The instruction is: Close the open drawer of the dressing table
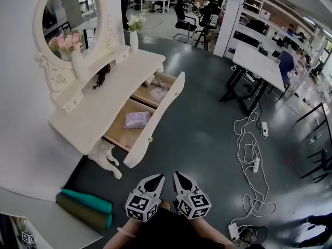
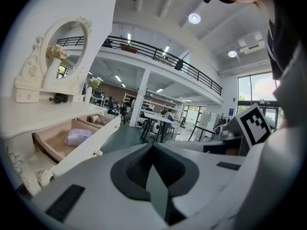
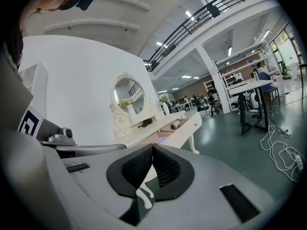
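Note:
The white dressing table [image 1: 98, 105] with an oval mirror stands at the left. Its wide drawer [image 1: 155, 119] is pulled out towards the room, and a pale purple packet [image 1: 136, 119] and some small items lie inside. Both grippers hover low in the head view, well short of the drawer front. My left gripper [image 1: 156, 179] and right gripper [image 1: 179, 176] sit side by side, both shut with nothing between the jaws. The left gripper view shows the drawer front [image 2: 81, 150] at the left. In the right gripper view the drawer front [image 3: 184, 128] lies straight beyond the jaws.
Rolled green and teal mats [image 1: 85, 207] lie on the floor by the table's near leg. White cables with power strips [image 1: 254, 157] trail over the dark floor at the right. A long white desk [image 1: 259, 61] and office chairs [image 1: 181, 19] stand farther back.

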Tool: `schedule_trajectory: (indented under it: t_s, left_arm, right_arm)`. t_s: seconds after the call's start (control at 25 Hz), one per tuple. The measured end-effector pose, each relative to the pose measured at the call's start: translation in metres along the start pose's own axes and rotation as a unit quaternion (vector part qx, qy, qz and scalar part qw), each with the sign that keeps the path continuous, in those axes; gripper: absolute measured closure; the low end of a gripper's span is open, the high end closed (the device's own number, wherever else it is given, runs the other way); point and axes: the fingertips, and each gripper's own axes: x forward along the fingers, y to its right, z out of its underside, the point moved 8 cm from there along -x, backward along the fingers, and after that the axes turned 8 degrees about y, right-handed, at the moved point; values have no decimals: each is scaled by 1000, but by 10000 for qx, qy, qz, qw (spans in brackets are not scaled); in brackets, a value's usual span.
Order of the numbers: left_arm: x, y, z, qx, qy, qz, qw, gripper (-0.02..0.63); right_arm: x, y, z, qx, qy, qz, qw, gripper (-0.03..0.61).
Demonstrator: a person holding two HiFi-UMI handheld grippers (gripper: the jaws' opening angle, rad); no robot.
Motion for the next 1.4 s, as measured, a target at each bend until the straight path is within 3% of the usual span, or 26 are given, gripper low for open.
schedule_trajectory:
  t_s: [0.4,0.8,1.4]
  left_arm:
    - [8,2,-4,3,-110,-292,9995,617]
    - [38,-22,3,-103,-284,-669,9973,617]
    - [91,-90,15,-513,-521,-1063,9916,617]
  right_arm:
    - [4,10,3,210,-327,-32,9992,551]
    - [20,31,3,283,-497,76,9983,551]
    - [149,63,14,-45,-1040,-476,9934,551]
